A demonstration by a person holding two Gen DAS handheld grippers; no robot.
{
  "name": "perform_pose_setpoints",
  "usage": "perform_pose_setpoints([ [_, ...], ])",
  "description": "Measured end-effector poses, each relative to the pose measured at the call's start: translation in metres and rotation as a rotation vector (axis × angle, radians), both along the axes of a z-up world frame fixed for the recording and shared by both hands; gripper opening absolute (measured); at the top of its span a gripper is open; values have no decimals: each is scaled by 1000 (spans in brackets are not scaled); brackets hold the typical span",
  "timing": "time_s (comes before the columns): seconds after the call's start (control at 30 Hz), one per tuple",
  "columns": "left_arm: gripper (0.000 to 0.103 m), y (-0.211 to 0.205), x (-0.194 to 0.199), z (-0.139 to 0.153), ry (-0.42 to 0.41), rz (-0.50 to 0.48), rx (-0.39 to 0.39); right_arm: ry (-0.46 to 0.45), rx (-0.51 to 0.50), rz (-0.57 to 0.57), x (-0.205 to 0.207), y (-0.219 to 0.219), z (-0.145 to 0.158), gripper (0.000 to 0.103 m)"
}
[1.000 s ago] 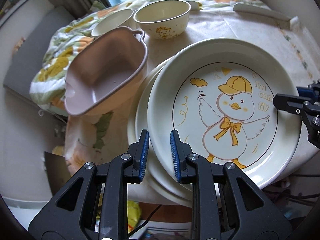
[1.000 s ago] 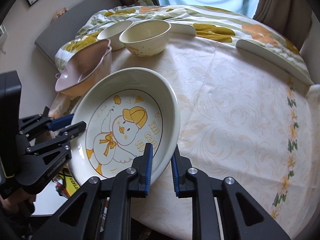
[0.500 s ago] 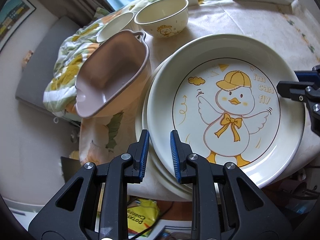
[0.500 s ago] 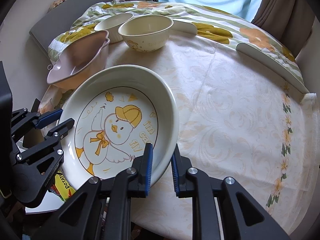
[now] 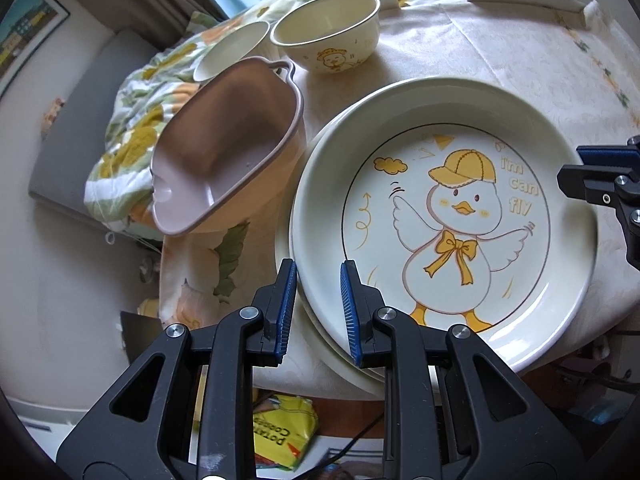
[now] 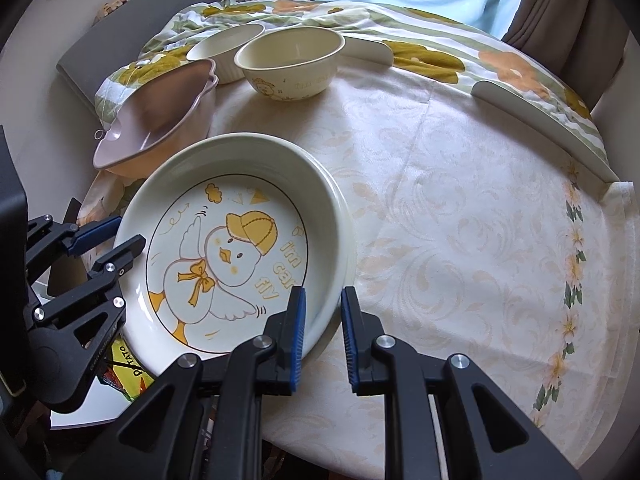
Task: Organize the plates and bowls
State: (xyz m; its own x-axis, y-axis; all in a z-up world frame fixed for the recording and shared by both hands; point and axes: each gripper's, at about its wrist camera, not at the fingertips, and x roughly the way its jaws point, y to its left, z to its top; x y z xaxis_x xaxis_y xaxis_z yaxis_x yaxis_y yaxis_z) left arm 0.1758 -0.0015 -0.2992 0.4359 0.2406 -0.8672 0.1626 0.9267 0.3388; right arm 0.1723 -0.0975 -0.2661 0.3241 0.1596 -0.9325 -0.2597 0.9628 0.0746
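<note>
A: Where does the duck plate (image 5: 444,216) sit, and how do the jaws stand?

B: Its rim passes between the jaws of both tools. The left gripper (image 5: 318,296) clamps the near-left edge; the right gripper (image 6: 323,322) clamps the opposite edge, one pad inside the wall, one outside. Both are closed on the rim.

A: What lies under the jaws?

B: A second plate (image 5: 332,340) of like size, just below the held one, its edge showing beneath the left jaws.

A: How should it handle?

B: Probably stiff glazed ceramic: heavy, slick, breakable. The upright rim wall is the sensible hold, at two opposite points, keeping it level.

A: And beyond the jaws?

B: A pink dish (image 5: 224,152) and two cream bowls (image 5: 328,36).
</note>
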Motion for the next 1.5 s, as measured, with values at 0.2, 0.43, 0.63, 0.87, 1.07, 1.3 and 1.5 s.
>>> perform_pose_setpoints([
  [0.2,19,19,-8,63,-137,56,-127,-48,96,-1,0,-14,38,16],
  [0.43,103,72,-18,125,-372,218,-227,-183,210,39,11,-12,89,100],
  [0.63,103,128,0,117,-299,329,-353,-165,211,96,41,22,99,100],
  [0.87,102,189,39,68,-176,406,-559,-88,194,121,94,83,73,100],
  [1.07,70,199,76,16,-29,381,-616,11,155,146,127,124,26,90],
  [1.3,46,194,103,-19,60,343,-636,110,167,140,146,144,-13,49],
  [1.5,17,198,118,-36,104,327,-653,139,173,129,153,149,-22,11],
])
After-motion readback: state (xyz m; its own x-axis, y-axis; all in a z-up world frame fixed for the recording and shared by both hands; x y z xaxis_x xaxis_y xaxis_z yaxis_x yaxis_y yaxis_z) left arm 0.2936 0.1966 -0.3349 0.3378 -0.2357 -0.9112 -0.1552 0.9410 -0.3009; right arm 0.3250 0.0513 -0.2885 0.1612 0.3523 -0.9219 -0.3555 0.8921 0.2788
